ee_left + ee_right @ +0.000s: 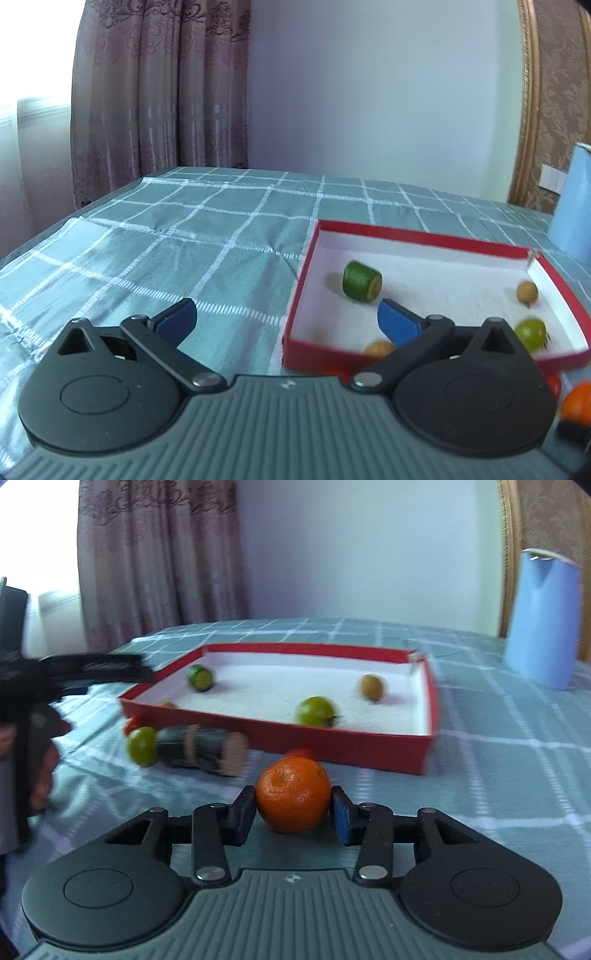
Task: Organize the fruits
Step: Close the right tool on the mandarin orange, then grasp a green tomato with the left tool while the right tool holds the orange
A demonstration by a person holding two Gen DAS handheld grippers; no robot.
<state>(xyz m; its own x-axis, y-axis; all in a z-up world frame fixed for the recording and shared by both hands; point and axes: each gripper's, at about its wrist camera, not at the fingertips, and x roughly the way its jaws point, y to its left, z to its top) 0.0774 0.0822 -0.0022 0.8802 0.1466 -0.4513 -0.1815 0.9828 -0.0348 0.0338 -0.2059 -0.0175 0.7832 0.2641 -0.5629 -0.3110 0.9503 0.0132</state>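
1. I have the right claw point(293, 812) pinching the round orange tangerine with the dimpled skin point(293, 799): low in the centre of the right wrist view, the black pad touches its left flank and the blue pad point(341, 821) its right. The fruit sits on the teal checked cloth point(498, 775) covering the table, just in front of the shallow red cardboard box with the white lining point(332, 744).

2. My left claw point(288, 321) is spread wide and empty, hanging over the box's near left corner in the lower middle of its own view. I judge it best kept still there.

3. The grip looks to be at the widest part of the tangerine, which is what I want; any higher and a round fruit tends to squirt out. I would squeeze only enough to hold, since the peel is soft.

4. Lift straight up first, high enough to clear the red wall, then carry it towards the centre of the frame.

5. Inside, a cut green cylinder-shaped fruit point(200, 678), a round green fruit point(316, 712) and a small brown one point(372, 686) already lie well apart. The bare white floor between them is my target.

6. Watch the small red fruit point(301, 754) just behind the tangerine, and the dark cane-like stalk piece point(207, 748) beside a second green fruit point(141, 746) at centre left; a low sweep could knock them.

7. Lower until it rests, then release, or it may roll.
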